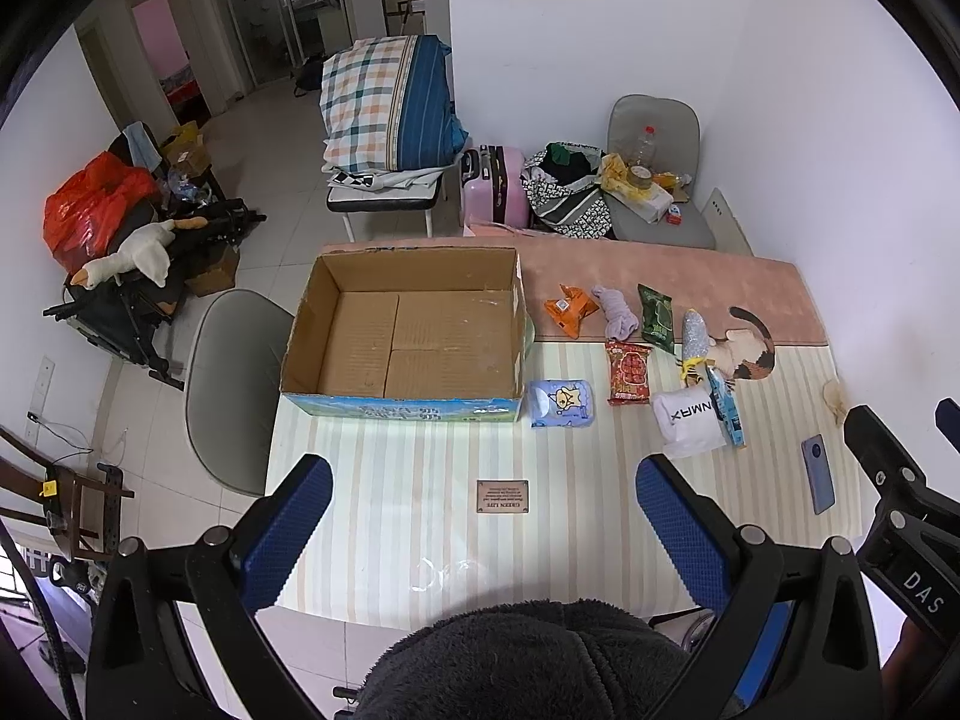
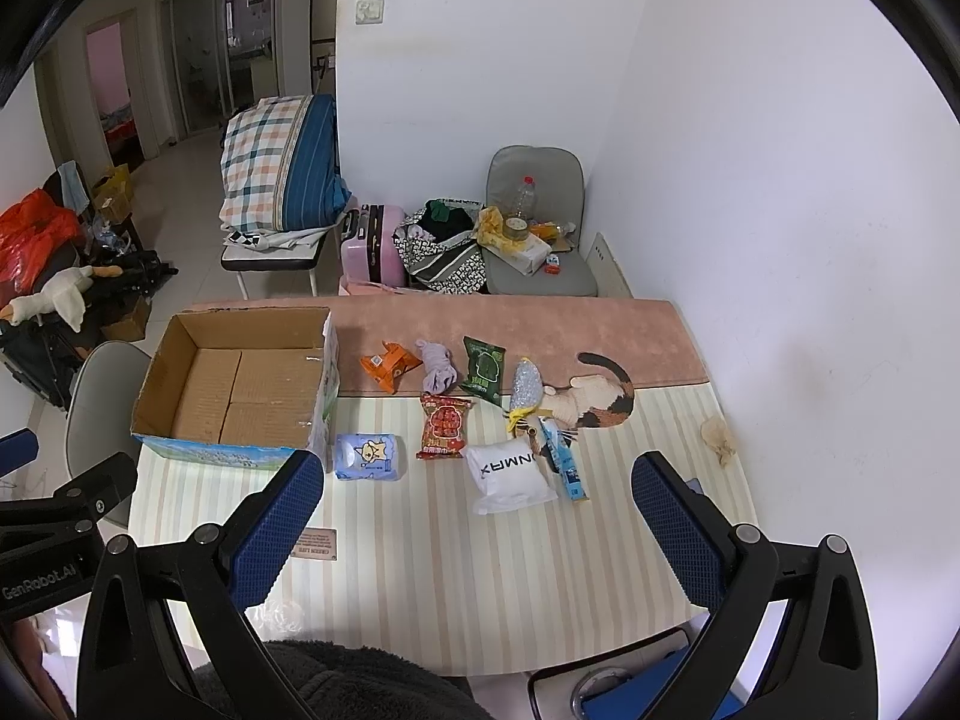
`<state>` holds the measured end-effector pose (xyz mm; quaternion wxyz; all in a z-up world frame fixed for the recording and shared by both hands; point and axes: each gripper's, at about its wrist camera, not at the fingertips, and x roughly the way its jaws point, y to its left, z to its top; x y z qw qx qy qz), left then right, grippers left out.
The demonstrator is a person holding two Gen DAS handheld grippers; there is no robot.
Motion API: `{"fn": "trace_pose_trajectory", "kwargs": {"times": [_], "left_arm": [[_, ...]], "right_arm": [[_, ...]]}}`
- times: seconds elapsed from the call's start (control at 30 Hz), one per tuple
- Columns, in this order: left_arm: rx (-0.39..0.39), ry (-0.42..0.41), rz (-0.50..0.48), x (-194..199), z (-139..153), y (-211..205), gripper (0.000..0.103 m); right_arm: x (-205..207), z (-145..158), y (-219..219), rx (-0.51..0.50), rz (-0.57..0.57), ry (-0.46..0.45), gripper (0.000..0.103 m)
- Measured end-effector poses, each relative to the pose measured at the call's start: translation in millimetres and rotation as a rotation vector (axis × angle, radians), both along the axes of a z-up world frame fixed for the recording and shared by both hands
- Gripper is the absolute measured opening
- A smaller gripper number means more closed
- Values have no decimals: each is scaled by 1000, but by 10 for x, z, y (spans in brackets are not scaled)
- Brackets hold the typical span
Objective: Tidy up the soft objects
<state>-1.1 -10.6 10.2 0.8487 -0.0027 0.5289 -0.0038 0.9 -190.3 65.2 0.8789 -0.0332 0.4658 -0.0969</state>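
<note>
**Operator:** I've got both tools held back over the near edge of the table [image 1: 372, 516]. The left gripper [image 1: 483, 531] is released, jaws spread wide with nothing between them; the right gripper [image 2: 477, 531] is the same, wide apart and empty. I judge nothing has been sorted yet.

**Colleague:** Where are the soft things?

**Operator:** All loose on the right half of the table, beside the cardboard box [image 1: 408, 330], which stands open-topped and empty on the far left. Nearest the box is the blue tissue pack [image 1: 561, 403], just right of its near corner. Then the red snack bag [image 1: 628, 373], the white pouch [image 1: 690, 423] with a blue carton [image 1: 726, 408] against it, and on the far row the orange packet [image 1: 569, 309], lilac cloth [image 1: 615, 312], green packet [image 1: 656, 318] and a silvery scrubber [image 1: 695, 333]. I read the spread as laid out so each can be picked singly, with the box mouth up to receive them.

**Colleague:** And the surface?

**Operator:** A striped cream mat near me, a pink runner [image 2: 540, 330] along the far side, a cat-shaped mat [image 2: 600, 399] at their seam. A phone [image 1: 818, 474] lies near right; I'd keep off it.

**Colleague:** The room?

**Operator:** White wall on the right, tiled floor on the left, a grey chair [image 1: 231, 384] by the box, folded bedding [image 1: 390, 108] and a pink suitcase [image 1: 495, 186] beyond.
</note>
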Motion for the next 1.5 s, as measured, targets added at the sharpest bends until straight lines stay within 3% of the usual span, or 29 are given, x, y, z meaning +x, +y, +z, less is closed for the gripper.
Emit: {"fn": "trace_pose_trajectory", "kwargs": {"times": [1.5], "left_arm": [[10,-24,6,-50,24,40,103]], "right_arm": [[-91,76,-57,15,13,-30,103]]}}
